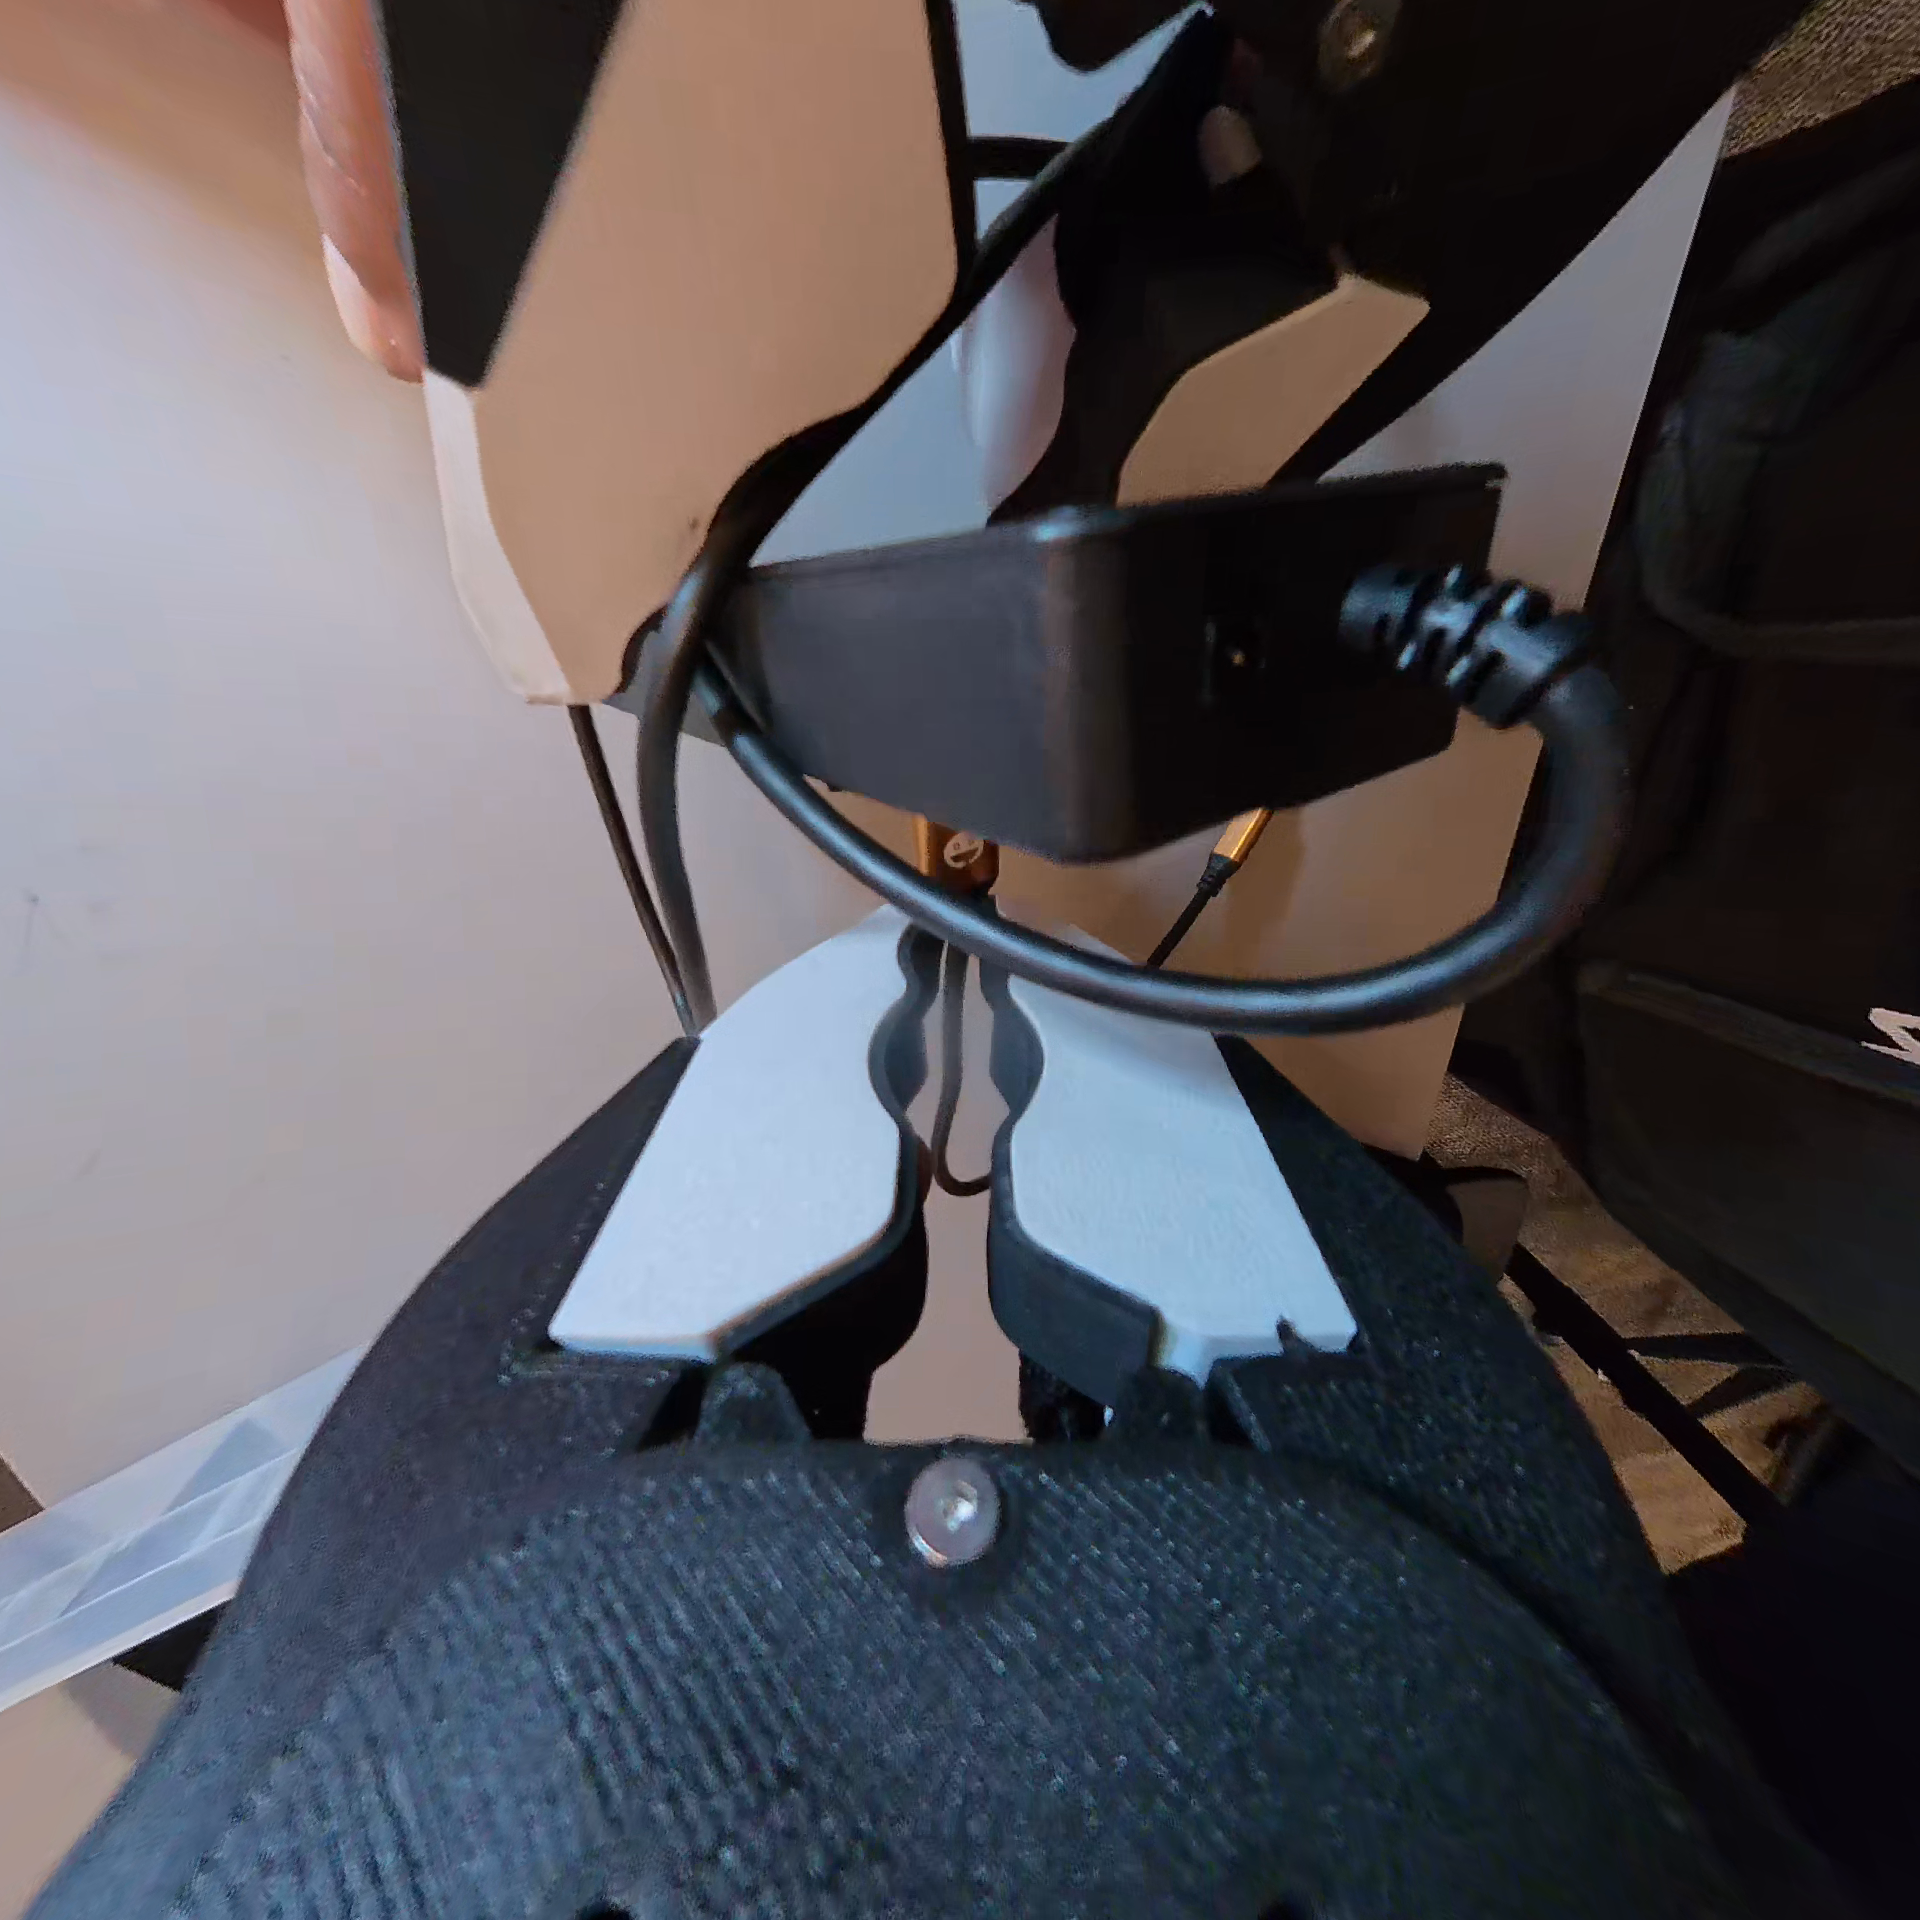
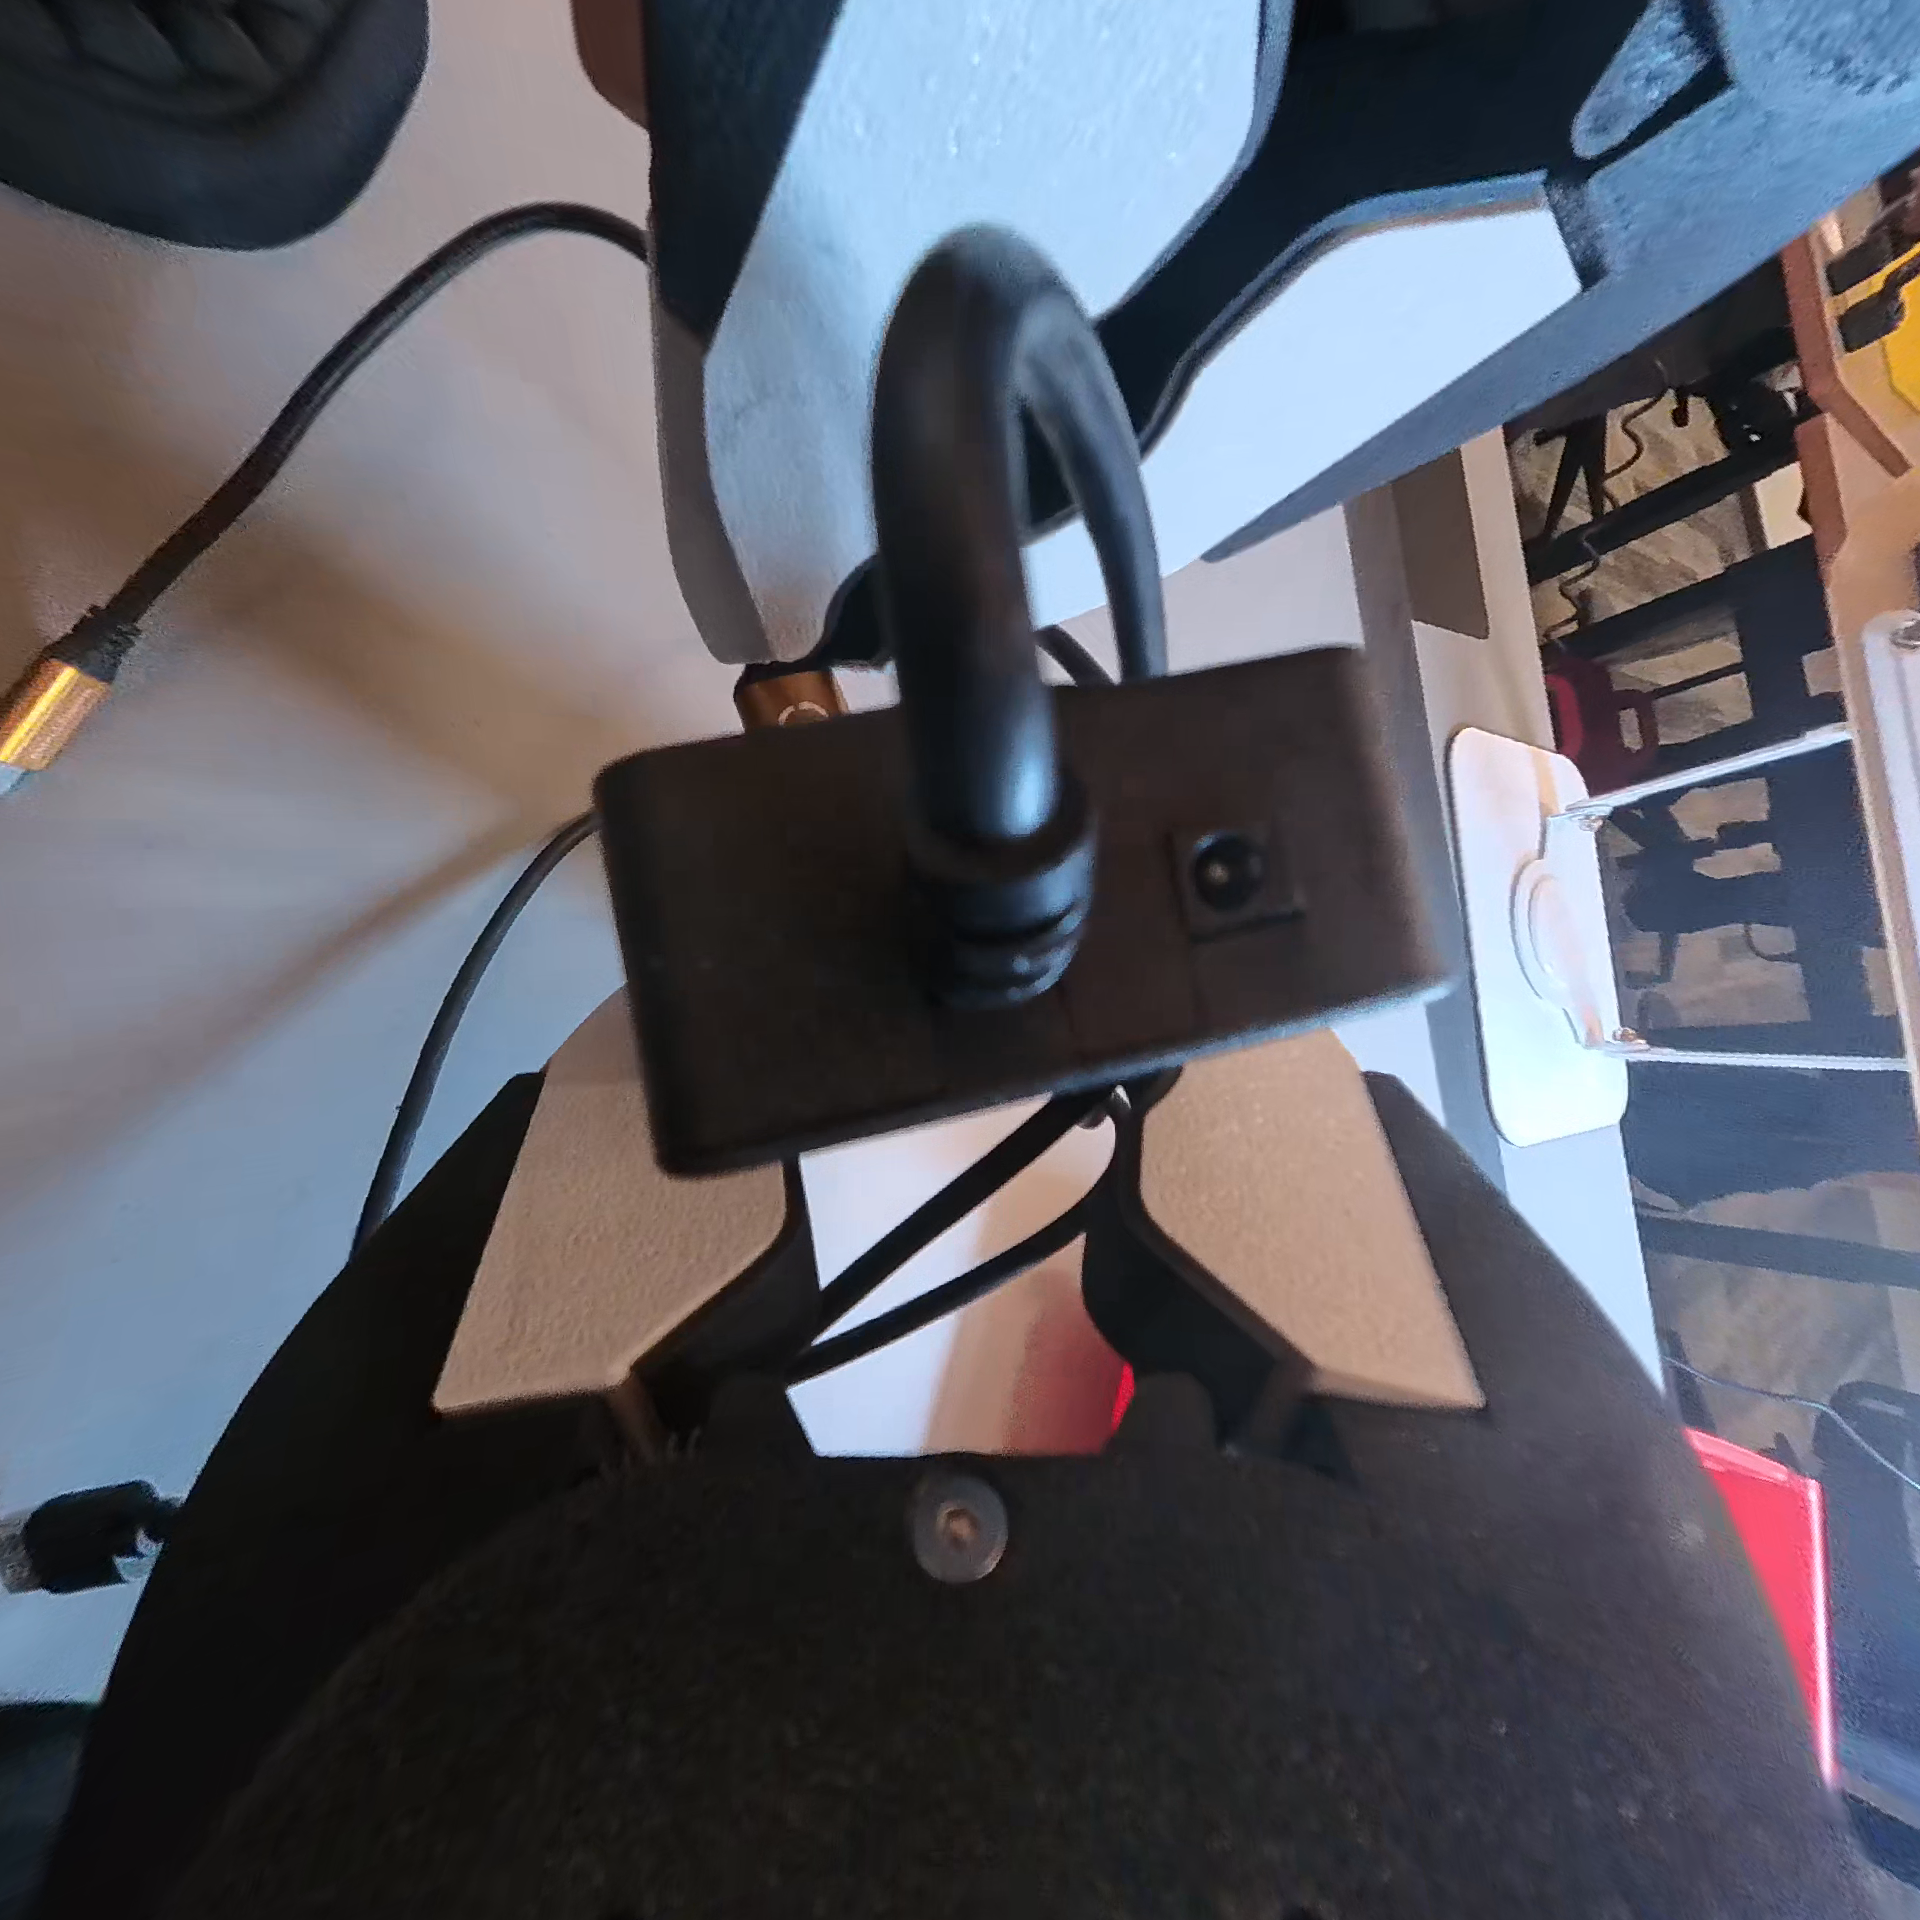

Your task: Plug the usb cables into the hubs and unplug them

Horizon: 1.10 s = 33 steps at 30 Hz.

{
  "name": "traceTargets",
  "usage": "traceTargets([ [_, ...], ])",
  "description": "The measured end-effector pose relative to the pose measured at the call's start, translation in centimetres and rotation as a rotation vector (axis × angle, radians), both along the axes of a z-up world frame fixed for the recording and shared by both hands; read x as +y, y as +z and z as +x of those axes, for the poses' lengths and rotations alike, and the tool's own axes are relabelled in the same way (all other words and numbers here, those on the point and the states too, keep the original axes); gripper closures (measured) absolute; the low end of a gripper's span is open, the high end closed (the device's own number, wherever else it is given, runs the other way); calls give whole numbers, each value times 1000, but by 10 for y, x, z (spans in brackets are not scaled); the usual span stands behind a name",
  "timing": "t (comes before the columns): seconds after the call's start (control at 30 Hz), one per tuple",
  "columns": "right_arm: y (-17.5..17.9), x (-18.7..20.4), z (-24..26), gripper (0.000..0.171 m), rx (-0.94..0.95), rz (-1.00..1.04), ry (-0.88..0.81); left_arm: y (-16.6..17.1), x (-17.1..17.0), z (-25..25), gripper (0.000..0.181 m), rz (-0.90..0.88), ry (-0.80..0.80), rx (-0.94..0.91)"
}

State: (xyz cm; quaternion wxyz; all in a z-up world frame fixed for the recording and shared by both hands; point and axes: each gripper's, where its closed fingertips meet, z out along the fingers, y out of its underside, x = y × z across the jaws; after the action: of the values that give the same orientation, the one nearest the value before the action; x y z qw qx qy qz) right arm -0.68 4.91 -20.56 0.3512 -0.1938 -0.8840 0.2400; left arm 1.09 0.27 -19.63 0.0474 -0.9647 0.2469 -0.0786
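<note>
Right now my left claw (image 1: 951, 940) is nearly closed, pinching the thin cable just below a gold plug (image 1: 956, 854) seated under the black hub (image 1: 1039, 665). My right claw (image 2: 961, 1081) grips that hub from its far side, above the pale worktop (image 2: 260, 675). Left of the hub, a loose gold-tipped cable (image 2: 62, 691) lies flat.

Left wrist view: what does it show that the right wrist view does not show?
Only left: a thin cable pinched in the left gripper, and a second gold plug. Only right: a loose gold-tipped cable on the table and a clear stand. Both: the black hub, held by the right gripper, and its thick cable.
</note>
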Motion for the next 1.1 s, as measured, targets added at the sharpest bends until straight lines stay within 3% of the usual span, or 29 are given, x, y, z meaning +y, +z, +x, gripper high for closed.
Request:
traceTargets([
  [0.43,0,9,1,108,17,85,-24,0,8,2,175,19,-8,22],
  [0.7,-1,16,7,108,30,16,-30,8,25,13,176,261,29,-173],
  [1.0,-4,18,7,108,35,-15,-51,6,30,13,176,408,75,-231],
  [1.1,5,9,6,108,37,-157,-41,48,35,12,179,611,93,-353],
])
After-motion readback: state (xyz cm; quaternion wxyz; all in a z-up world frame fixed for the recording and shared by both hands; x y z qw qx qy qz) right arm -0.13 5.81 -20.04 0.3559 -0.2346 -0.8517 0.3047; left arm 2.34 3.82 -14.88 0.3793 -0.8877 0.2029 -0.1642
